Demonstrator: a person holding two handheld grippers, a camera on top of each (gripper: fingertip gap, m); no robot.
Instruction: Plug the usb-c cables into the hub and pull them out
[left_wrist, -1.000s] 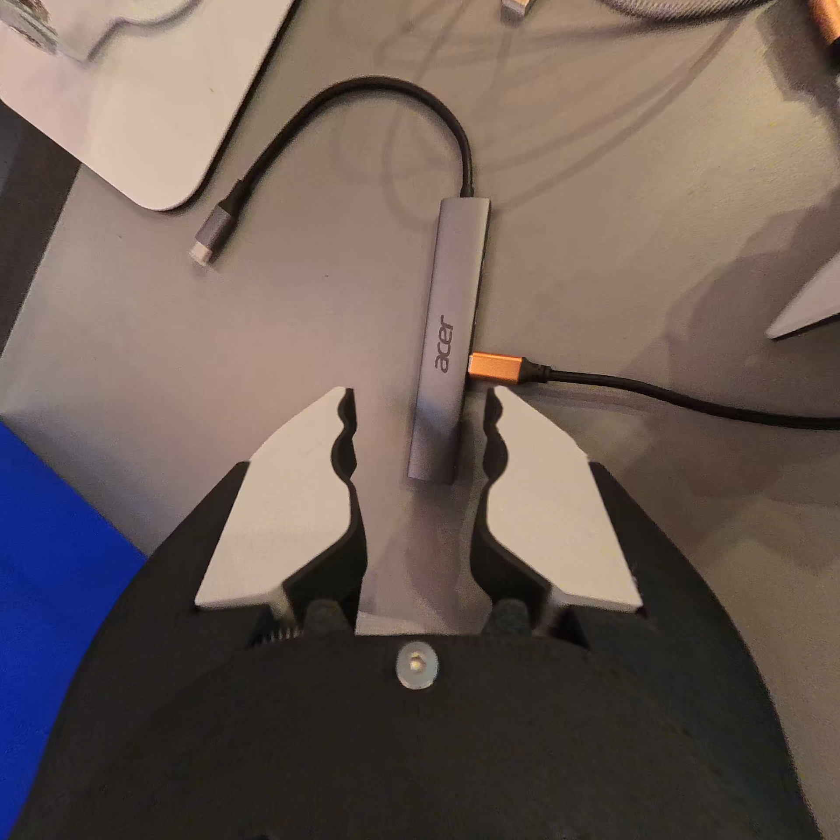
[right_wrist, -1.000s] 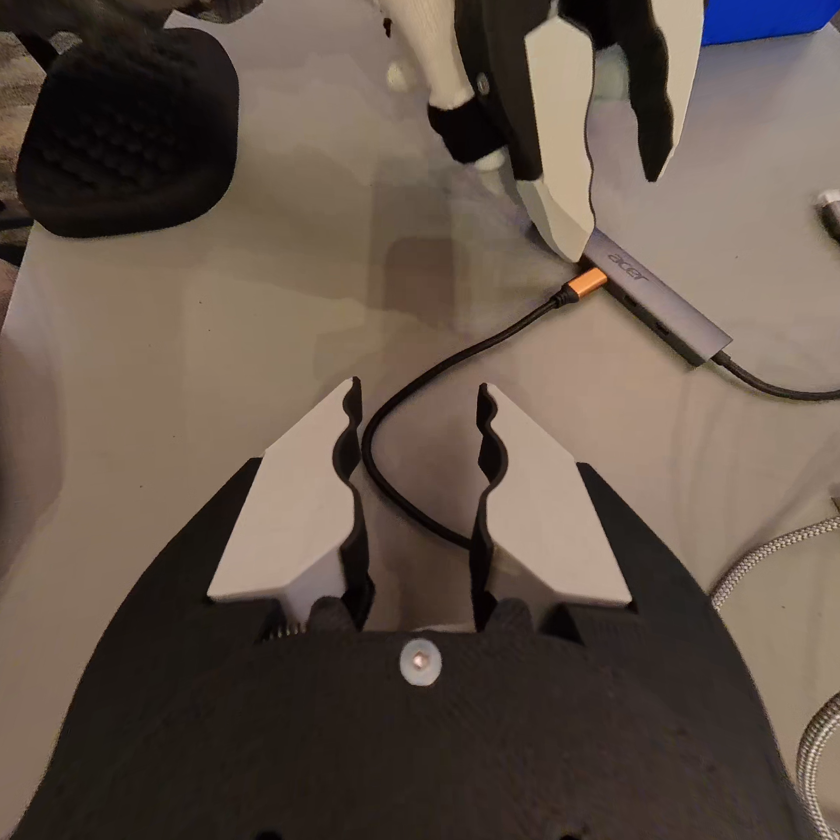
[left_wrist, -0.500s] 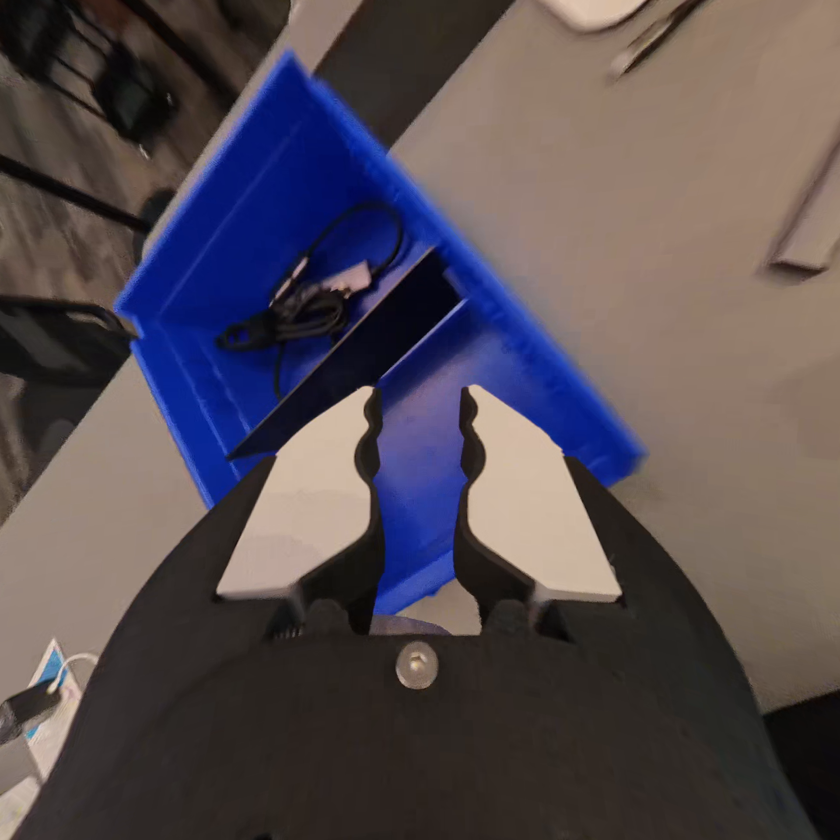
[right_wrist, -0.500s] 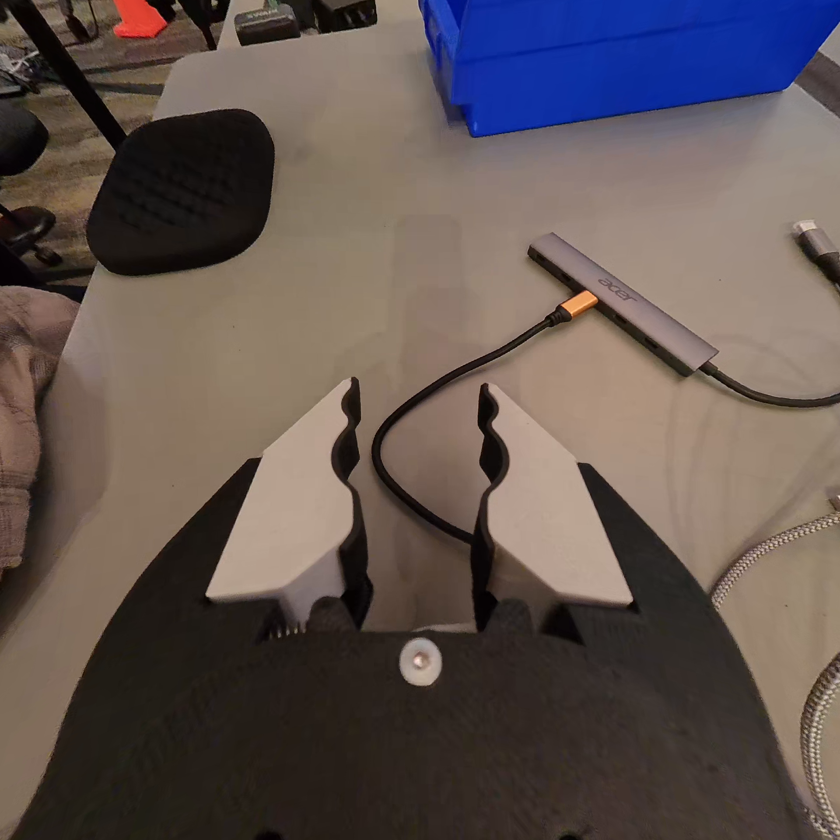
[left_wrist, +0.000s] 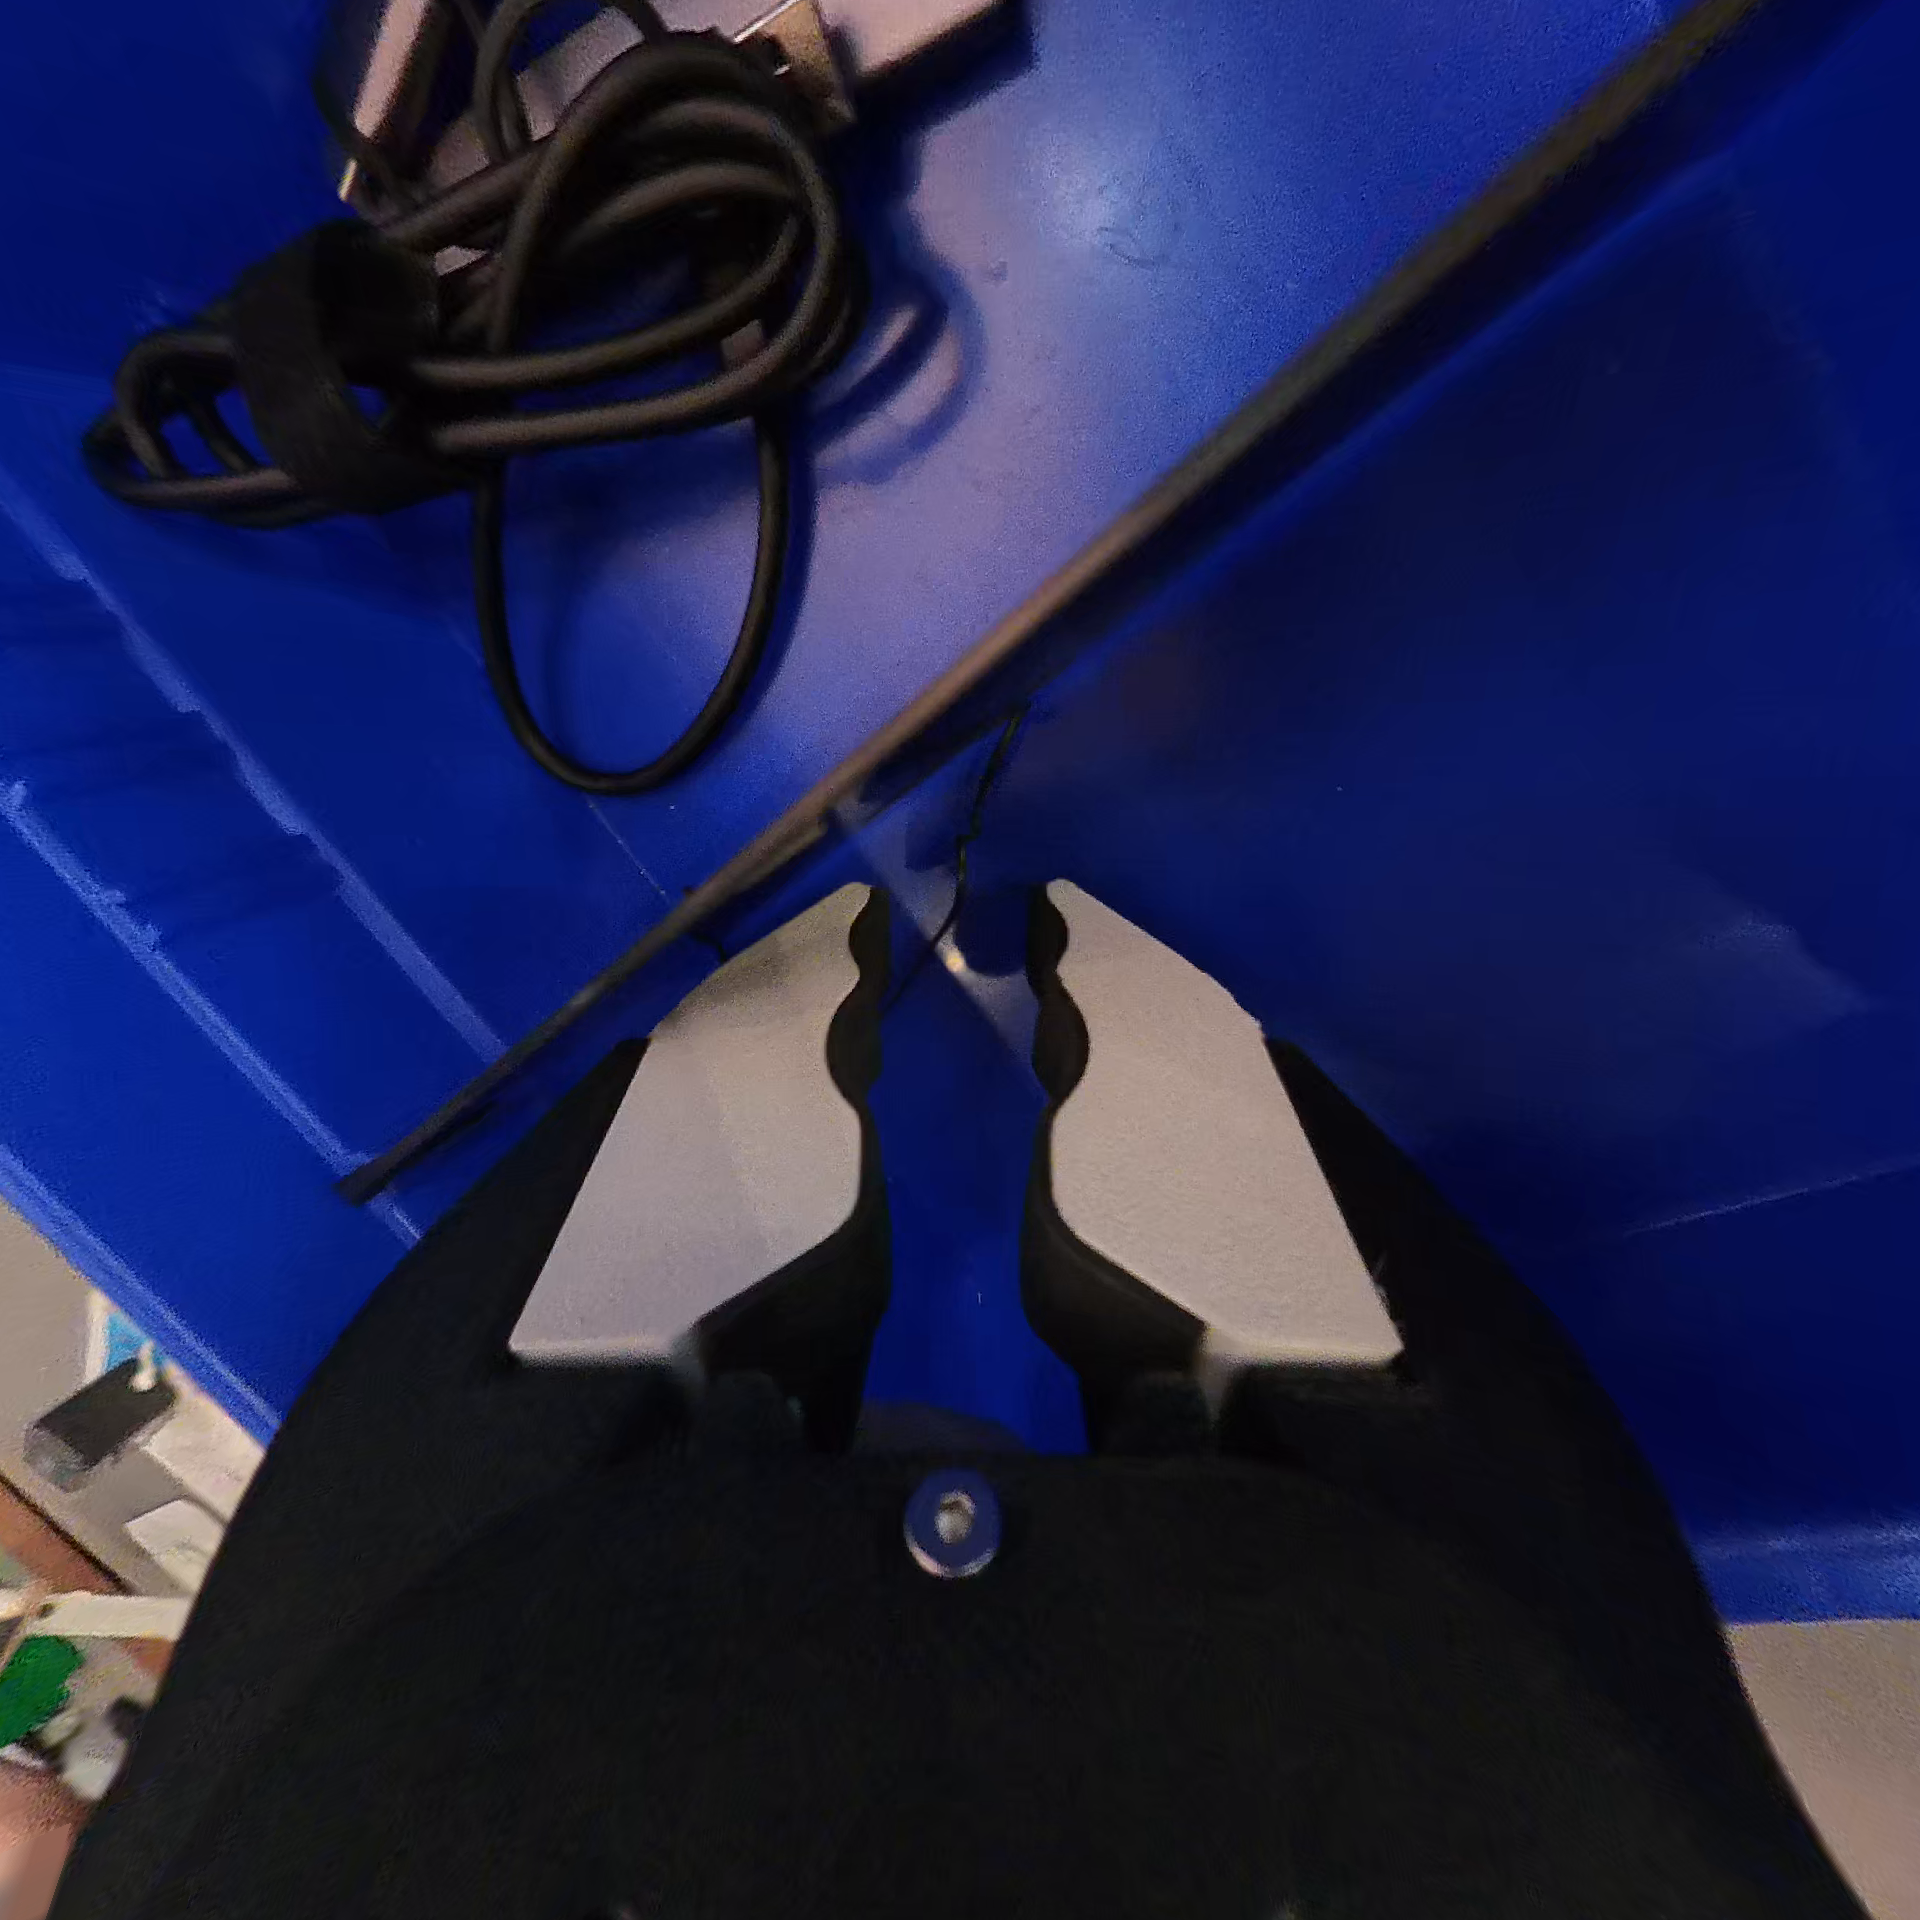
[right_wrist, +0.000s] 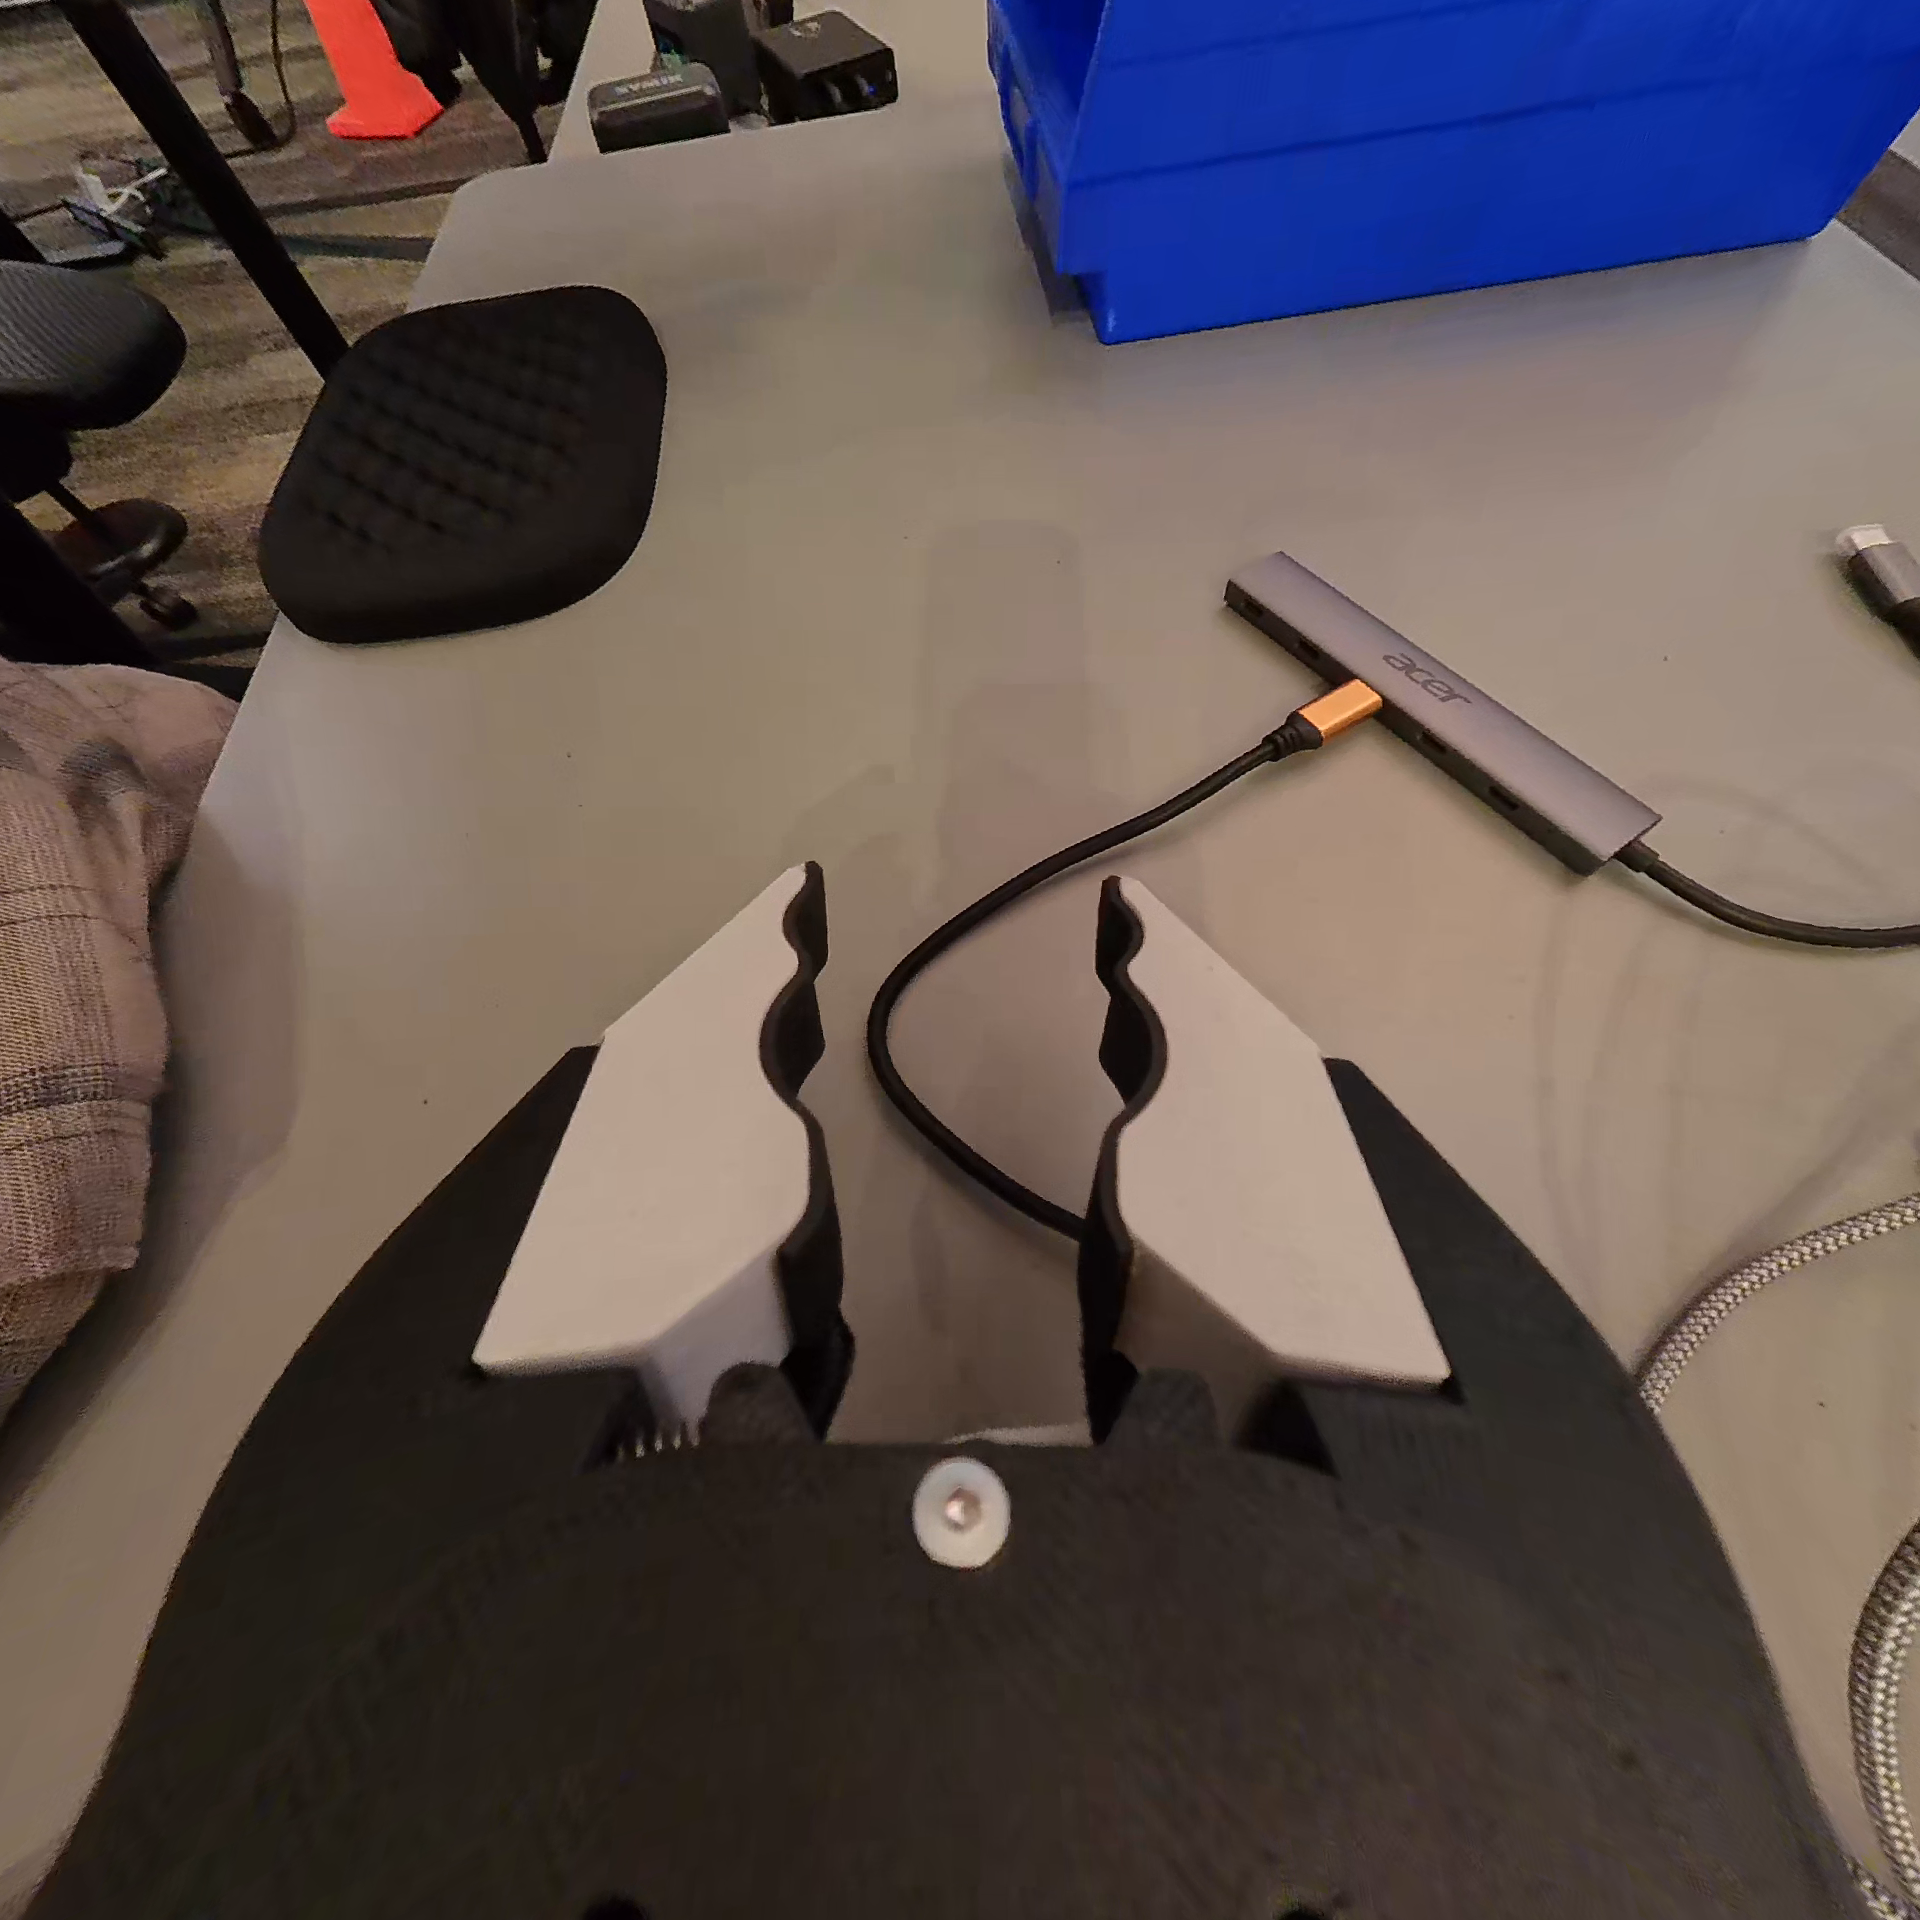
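Note:
The grey hub (right_wrist: 1444, 717) lies on the grey table (right_wrist: 883, 623), right of centre in the right wrist view. A black cable (right_wrist: 935, 966) with an orange plug (right_wrist: 1340, 712) is plugged into the hub's near side. The cable curves across the table under my right gripper (right_wrist: 961, 883), which is open, empty and well short of the hub. My left gripper (left_wrist: 956, 904) is open and empty. It hangs over the blue bin (left_wrist: 1455, 623) beside the black divider (left_wrist: 1039, 623). A bundled black cable (left_wrist: 520, 291) lies in the far compartment.
The blue bin (right_wrist: 1455, 156) stands at the table's back right. A black padded cushion (right_wrist: 468, 457) lies back left. The hub's own cable (right_wrist: 1766, 920) runs right, and a grey plug (right_wrist: 1881, 561) lies beyond it. A braided cable (right_wrist: 1766, 1299) lies near right. Cloth (right_wrist: 73, 935) is at the left edge. My right fingertips sit around 40 centimetres from my left ones. The right tips stand about 12 centimetres off the grey hub (right_wrist: 1444, 717).
My left gripper has left the hub, swung over the blue bin and dropped close into it, with its jaws a little narrower. It is gone from the right wrist view. The right gripper has barely moved.

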